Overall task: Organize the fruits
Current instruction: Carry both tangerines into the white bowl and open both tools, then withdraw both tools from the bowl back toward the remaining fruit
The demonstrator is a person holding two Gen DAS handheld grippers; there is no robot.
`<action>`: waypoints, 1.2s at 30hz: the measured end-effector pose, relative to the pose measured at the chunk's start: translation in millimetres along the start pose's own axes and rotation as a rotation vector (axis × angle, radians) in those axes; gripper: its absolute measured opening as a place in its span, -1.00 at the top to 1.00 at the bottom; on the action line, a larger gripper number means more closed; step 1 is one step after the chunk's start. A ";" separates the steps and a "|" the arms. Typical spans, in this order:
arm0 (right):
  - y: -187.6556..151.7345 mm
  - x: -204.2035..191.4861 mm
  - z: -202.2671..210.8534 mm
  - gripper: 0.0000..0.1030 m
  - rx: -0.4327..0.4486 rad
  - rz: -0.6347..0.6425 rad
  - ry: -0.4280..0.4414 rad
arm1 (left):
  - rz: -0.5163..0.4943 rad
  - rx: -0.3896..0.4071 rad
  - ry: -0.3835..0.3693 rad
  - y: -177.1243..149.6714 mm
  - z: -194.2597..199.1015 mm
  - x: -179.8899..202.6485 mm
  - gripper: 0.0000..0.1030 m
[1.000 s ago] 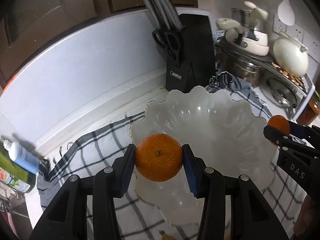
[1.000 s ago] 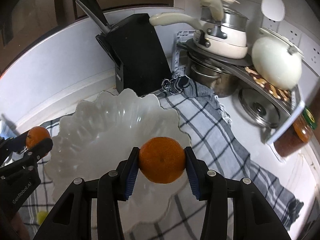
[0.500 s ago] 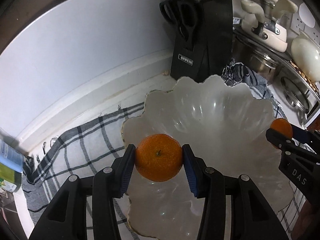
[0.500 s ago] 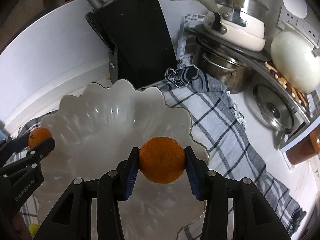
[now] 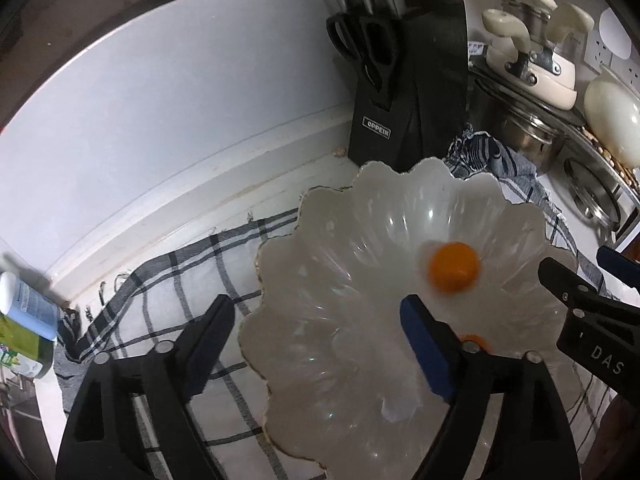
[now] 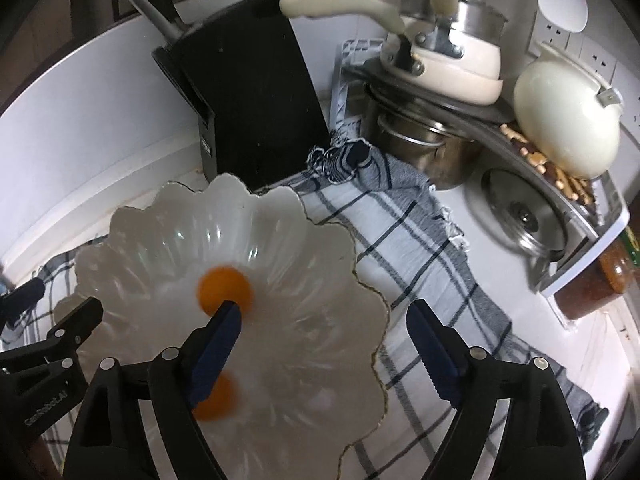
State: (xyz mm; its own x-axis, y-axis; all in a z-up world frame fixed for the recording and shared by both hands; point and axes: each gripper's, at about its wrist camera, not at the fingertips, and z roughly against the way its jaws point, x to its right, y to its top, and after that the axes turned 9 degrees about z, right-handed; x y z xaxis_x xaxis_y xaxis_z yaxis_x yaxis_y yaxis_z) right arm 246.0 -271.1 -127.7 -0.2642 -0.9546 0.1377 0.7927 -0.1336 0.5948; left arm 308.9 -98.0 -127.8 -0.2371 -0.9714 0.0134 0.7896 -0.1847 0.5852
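Jaws of left gripper (image 5: 316, 344) and right gripper (image 6: 324, 344) have just been opening, nothing between them; two blurred oranges (image 6: 225, 291), (image 6: 216, 396), seemingly loose, are sitting inside the scalloped white bowl (image 6: 132, 224).

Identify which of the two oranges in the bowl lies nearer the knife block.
The far orange, higher in the right wrist view and mid-bowl, is nearer the knife block. The near orange lies toward the bowl's near edge, closer to the camera.
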 end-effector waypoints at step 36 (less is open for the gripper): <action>-77.5 -10.8 138.3 -0.73 0.130 0.005 0.042 | 0.081 0.072 0.068 -95.6 140.7 -28.9 -0.86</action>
State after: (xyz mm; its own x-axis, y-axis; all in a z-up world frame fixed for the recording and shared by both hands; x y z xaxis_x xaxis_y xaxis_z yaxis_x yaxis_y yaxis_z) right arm 111.5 -213.6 -65.7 -0.2351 -0.9658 0.1092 0.7153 -0.0958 0.6922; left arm 160.7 -31.2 -70.0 -0.1329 -0.9911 0.0092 0.7613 -0.0961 0.6412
